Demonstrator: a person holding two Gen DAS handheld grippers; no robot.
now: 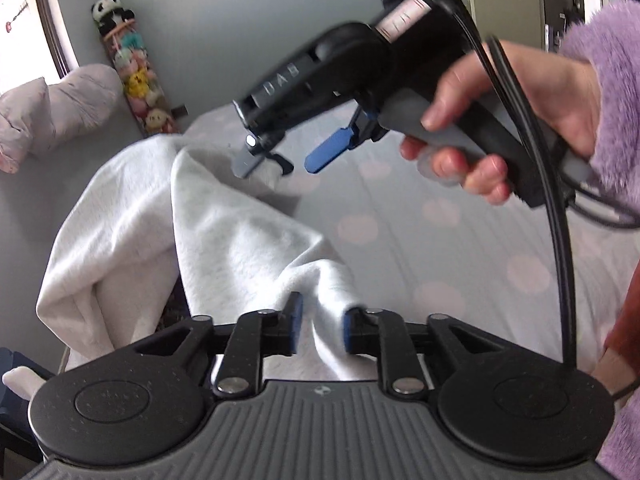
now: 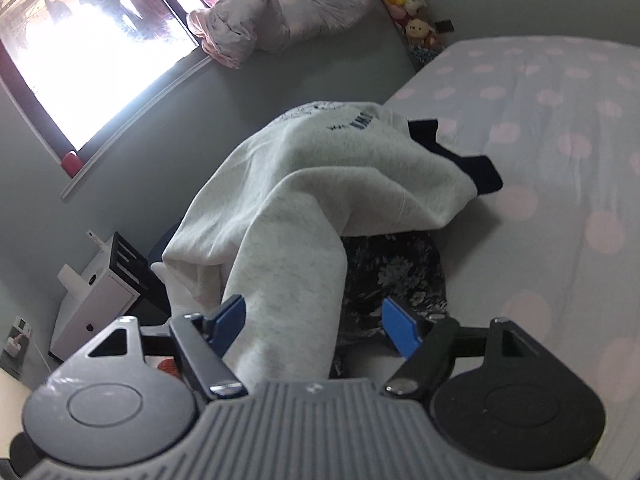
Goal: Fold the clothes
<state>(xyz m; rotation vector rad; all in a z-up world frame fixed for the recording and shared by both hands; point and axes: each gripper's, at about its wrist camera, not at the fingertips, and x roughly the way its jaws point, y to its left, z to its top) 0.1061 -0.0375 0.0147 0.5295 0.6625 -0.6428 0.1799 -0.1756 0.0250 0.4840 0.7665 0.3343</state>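
A light grey sweatshirt (image 1: 208,216) with dark blue trim (image 2: 476,164) lies bunched at the edge of the bed. My left gripper (image 1: 322,326) has a fold of the sweatshirt between its blue pads; the jaws stand a little apart with cloth between them. My right gripper (image 2: 316,322) is open, its blue pads wide apart, with a sleeve of the sweatshirt (image 2: 288,300) lying between them. In the left wrist view the right gripper (image 1: 276,160) hangs above the far part of the sweatshirt, held by a hand in a purple fleece sleeve.
The bed (image 2: 560,168) has a pale sheet with pink dots. A dark floral cloth (image 2: 396,268) lies under the sweatshirt. A rolled pink duvet (image 2: 288,16) sits on the window sill. Plush toys (image 1: 136,76) hang on the wall. A white cabinet (image 2: 100,292) stands on the floor.
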